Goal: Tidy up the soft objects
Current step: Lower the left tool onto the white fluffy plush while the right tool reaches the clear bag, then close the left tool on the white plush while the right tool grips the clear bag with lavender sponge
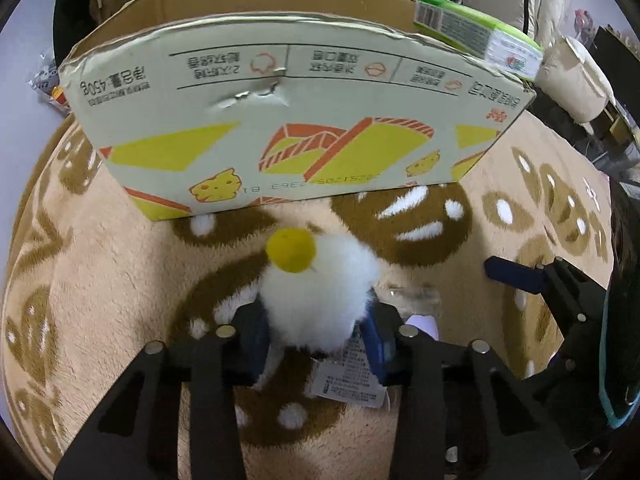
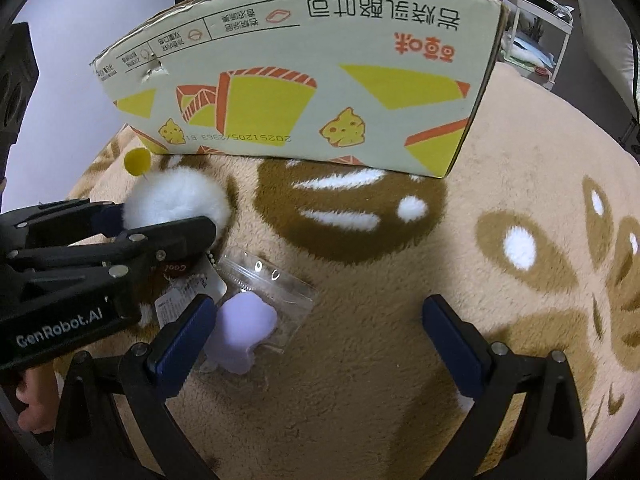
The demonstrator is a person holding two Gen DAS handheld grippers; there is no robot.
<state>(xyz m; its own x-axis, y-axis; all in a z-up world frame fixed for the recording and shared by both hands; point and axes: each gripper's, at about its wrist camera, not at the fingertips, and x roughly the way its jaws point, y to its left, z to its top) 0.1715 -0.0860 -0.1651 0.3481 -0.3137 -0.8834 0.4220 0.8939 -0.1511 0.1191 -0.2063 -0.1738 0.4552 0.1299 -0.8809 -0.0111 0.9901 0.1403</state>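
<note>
The left claw point(image 1: 316, 332) is closed on a white fluffy toy point(image 1: 320, 300), its blue pads pressing into the fur from either side at the toy's lower part. That low pinch looks chosen so the soft body bulges forward out of the fingers and cannot slip back. The toy sits just above the plush rug point(image 1: 100, 280), close in front of the cardboard box point(image 1: 280, 120), which stands with its printed side facing both cameras and its open top upward; the box is probably where soft things are meant to go.

The toy's long axis runs along the claw's fingers, from the paper tag point(image 1: 348, 380) hanging behind and below it to the yellow ball point(image 1: 290, 250) at the far end. The yellow end points toward the box wall and slightly up.

The right claw point(image 2: 320, 332) is spread wide and holds nothing. It hovers low over the rug with its left finger just beside a small clear bag point(image 2: 264, 300) holding a lilac soft piece point(image 2: 244, 328), likely the next thing to gather. The bag lies flat, beside the left claw and its toy.
</note>
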